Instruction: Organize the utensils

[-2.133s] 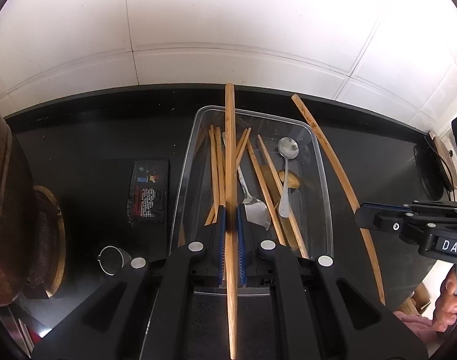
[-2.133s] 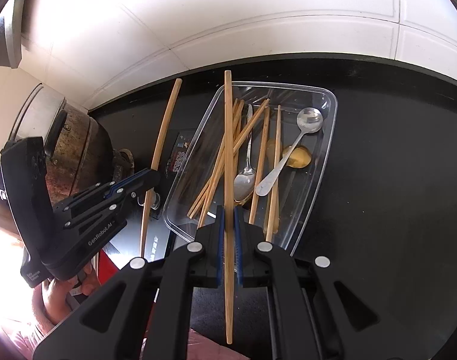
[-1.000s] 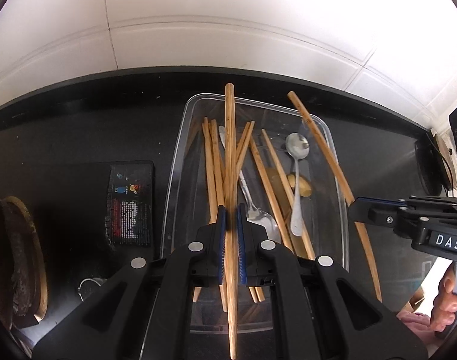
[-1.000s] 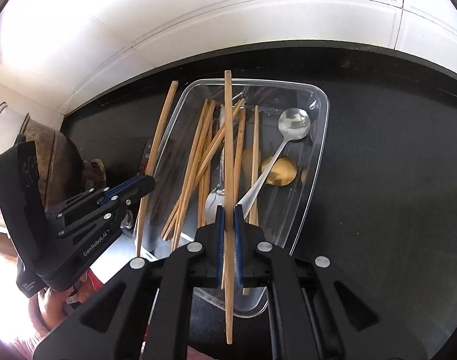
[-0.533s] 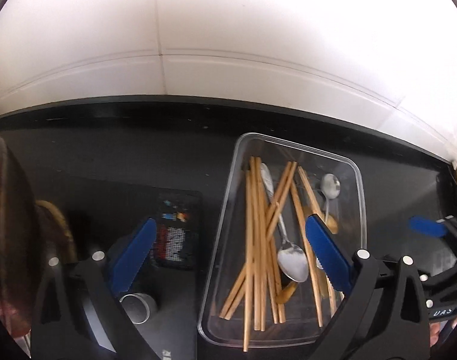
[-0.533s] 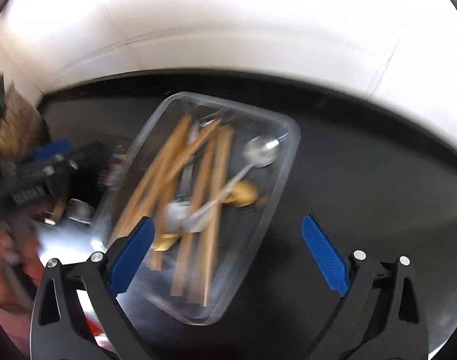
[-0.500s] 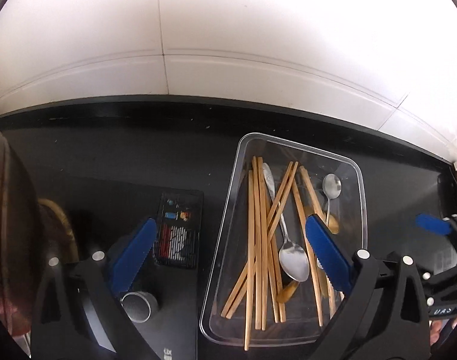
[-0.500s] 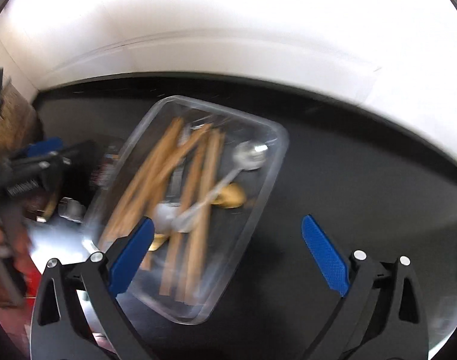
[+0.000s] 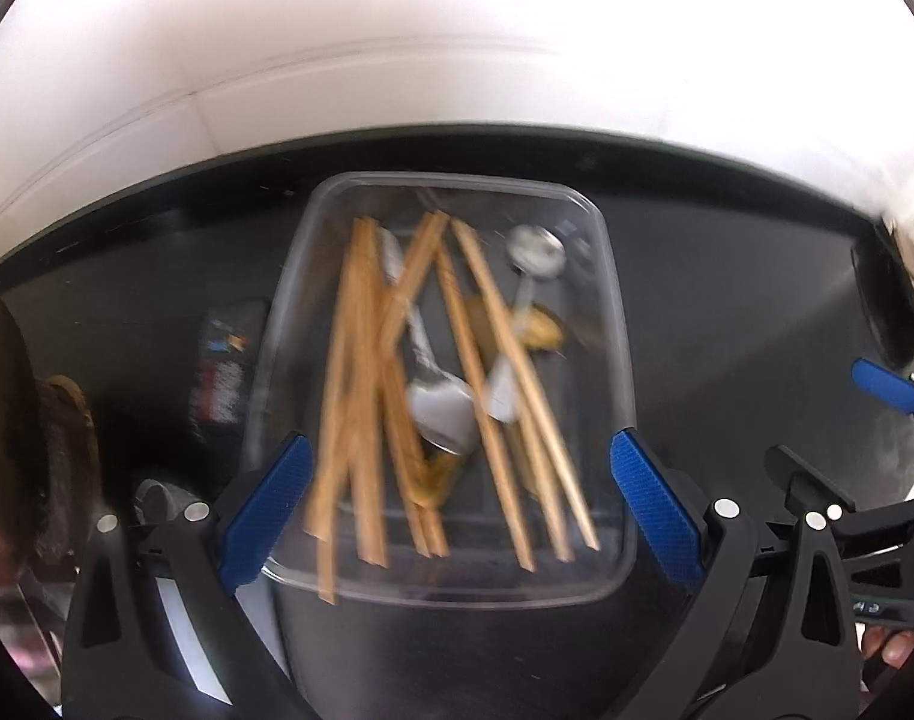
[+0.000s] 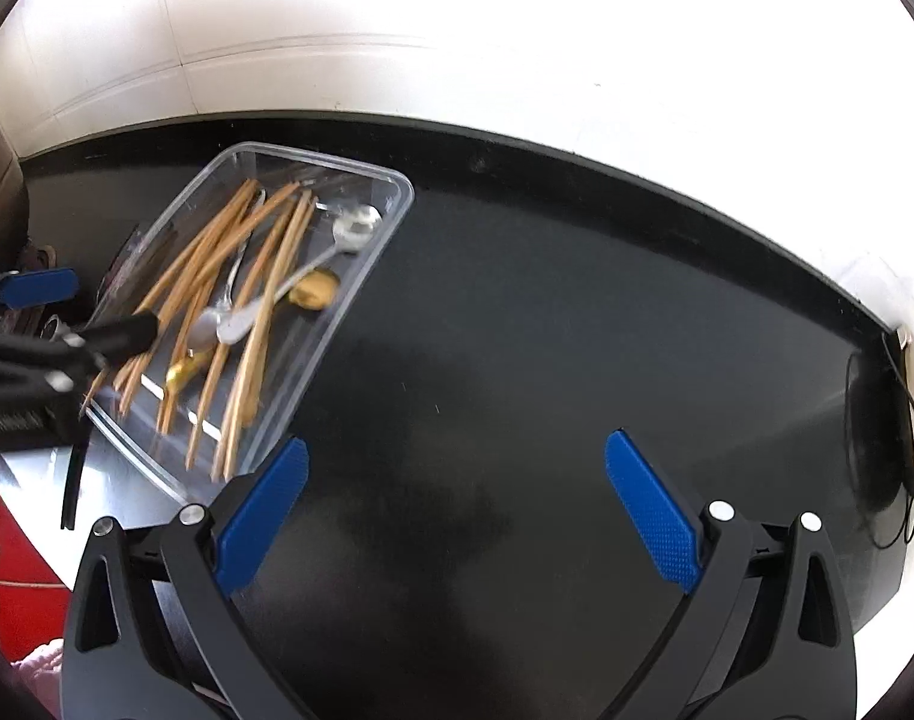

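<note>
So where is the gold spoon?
The gold spoon lies inside the clear tray, on its right side beside the silver spoon, left of centre in the right wrist view.

Wooden chopsticks (image 9: pixel 360 384) and spoons (image 9: pixel 438 402) in clear tray (image 9: pixel 613 276)

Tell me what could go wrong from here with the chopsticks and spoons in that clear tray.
One chopstick pokes past the near rim of the tray; a passing gripper could likely catch it and flip it out. The chopsticks lie crossed over a silver spoon, so pulling one piece may drag the others along. The left gripper hangs open right over the tray, and the thin tray might slide on the smooth counter if nudged.
</note>
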